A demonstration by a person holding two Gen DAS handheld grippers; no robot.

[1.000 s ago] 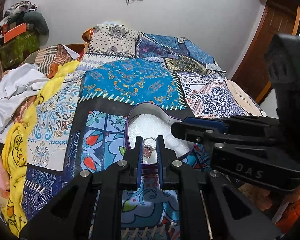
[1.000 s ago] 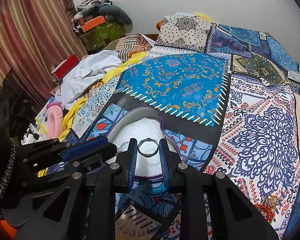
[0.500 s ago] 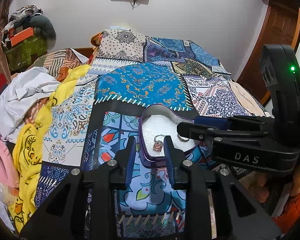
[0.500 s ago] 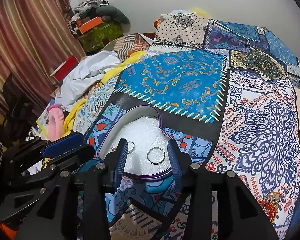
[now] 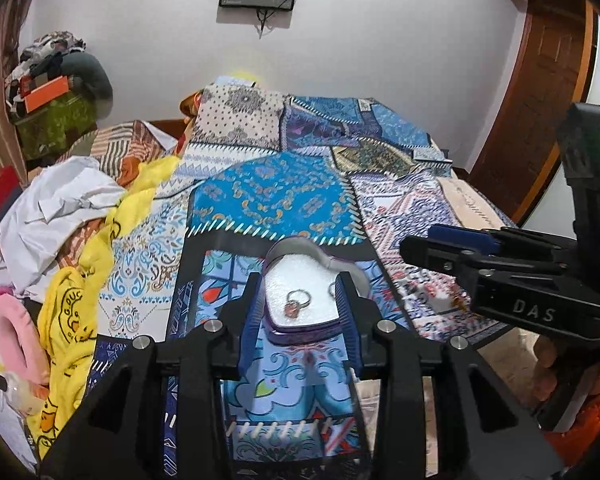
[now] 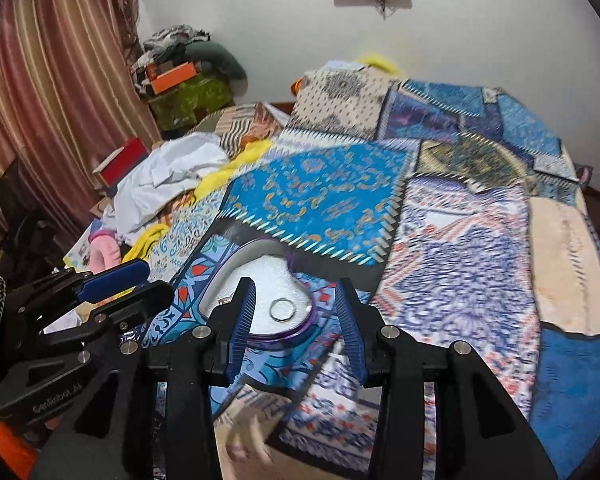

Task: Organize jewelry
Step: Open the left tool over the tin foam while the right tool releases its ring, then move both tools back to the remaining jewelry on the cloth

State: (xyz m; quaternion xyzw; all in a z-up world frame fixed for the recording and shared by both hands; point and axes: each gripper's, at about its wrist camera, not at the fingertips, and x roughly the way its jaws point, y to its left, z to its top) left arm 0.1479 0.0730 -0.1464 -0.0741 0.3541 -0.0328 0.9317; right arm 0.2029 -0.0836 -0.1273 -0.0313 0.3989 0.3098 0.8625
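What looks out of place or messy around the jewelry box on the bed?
Nothing odd at the heart-shaped box: the stone ring and plain ring lie flat inside. The mess is the crumpled clothes heaped along the bed's edge.

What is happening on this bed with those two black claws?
A person holds a claw in each hand and is sorting jewelry. Both the left claw and the right claw are open and hold nothing. Two rings lie on the white padding of a heart-shaped purple box on the patchwork bedspread: a ring with a pinkish stone and a plain silver ring. Both claws hover just short of the box.
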